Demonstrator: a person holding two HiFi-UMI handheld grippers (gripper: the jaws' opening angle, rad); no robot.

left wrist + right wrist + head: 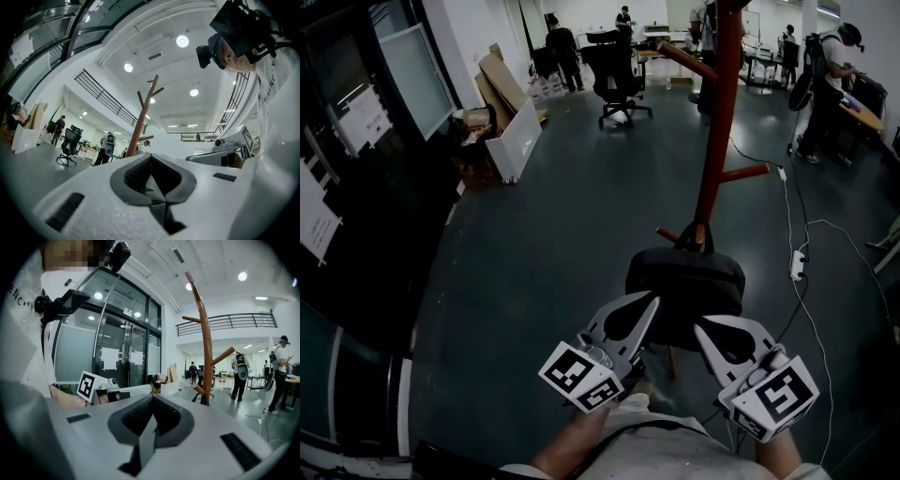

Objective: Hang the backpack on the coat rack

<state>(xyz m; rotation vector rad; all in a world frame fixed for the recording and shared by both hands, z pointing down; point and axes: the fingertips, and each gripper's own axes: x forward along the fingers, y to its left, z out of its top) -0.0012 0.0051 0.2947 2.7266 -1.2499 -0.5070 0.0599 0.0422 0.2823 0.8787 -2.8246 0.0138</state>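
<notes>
A black backpack (684, 281) hangs by its top loop from a low peg of the red-brown coat rack (712, 150), close to the floor. My left gripper (653, 299) is shut and empty, its tip just at the backpack's near left side. The right gripper (698, 326) is also shut and empty, in front of the backpack's near right side. Whether either tip touches the bag I cannot tell. In the left gripper view the shut left gripper (151, 155) points up toward the coat rack (140, 122). In the right gripper view the right gripper (152, 397) is shut, the coat rack (205, 357) beyond it. The backpack is out of both gripper views.
A glass wall with posted papers (337, 187) runs along the left. Cardboard and a white box (514, 141) lie at the back left, an office chair (616, 80) behind. A power strip with cables (797, 265) lies right of the rack. People stand at desks far back.
</notes>
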